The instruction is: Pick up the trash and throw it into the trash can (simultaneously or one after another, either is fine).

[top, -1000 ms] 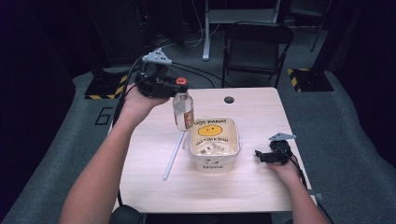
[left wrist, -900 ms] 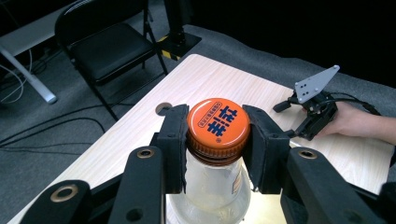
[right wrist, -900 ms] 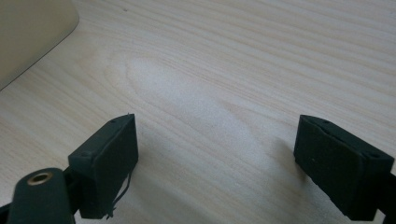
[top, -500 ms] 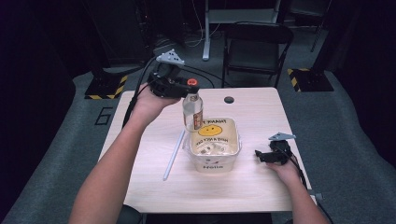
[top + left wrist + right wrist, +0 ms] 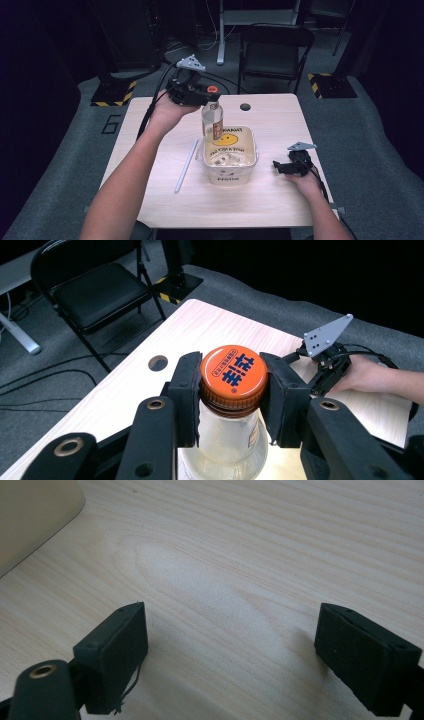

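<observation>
Jaws of left gripper (image 5: 232,405) clamp bottle (image 5: 227,440) neck; right gripper (image 5: 232,655) apparently empty.

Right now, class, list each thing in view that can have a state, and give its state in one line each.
bottle: upright, orange cap on, held over the tub.
left gripper: shut on the bottle's neck.
right gripper: open, resting on the table.
tub: lidless, small items inside.
white rod: lying flat on the table.

A clear bottle (image 5: 212,120) with an orange cap (image 5: 233,372) hangs above a white tub (image 5: 227,172) bearing a yellow smiley.
</observation>
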A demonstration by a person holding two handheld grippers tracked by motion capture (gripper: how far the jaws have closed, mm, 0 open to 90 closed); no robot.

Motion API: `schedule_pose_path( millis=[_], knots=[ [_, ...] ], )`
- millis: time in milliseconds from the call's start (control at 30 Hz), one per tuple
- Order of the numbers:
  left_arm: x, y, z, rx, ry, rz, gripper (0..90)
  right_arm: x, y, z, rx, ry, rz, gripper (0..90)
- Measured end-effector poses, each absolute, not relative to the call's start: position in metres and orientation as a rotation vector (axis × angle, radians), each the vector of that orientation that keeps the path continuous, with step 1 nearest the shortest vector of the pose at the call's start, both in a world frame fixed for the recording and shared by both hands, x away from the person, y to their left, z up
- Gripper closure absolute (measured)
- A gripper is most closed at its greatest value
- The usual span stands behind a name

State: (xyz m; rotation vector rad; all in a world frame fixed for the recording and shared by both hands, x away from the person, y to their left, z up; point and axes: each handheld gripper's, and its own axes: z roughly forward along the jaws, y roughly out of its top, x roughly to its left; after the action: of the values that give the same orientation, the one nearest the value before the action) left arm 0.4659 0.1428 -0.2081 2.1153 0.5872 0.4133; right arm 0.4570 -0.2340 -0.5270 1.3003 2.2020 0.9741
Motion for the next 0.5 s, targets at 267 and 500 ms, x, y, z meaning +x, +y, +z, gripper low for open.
schedule_pose_path(
  millis=[267, 500],
  knots=[
    [0.469, 0.134, -0.213, 2.134, 0.579, 0.398, 62.8, 0.457, -0.234, -0.527, 1.300, 2.203, 0.974, 12.9],
    [0.471, 0.128, -0.222, 2.155, 0.576, 0.390, 62.8, 0.457, -0.234, -0.527, 1.301, 2.204, 0.974, 12.9]
  ],
)
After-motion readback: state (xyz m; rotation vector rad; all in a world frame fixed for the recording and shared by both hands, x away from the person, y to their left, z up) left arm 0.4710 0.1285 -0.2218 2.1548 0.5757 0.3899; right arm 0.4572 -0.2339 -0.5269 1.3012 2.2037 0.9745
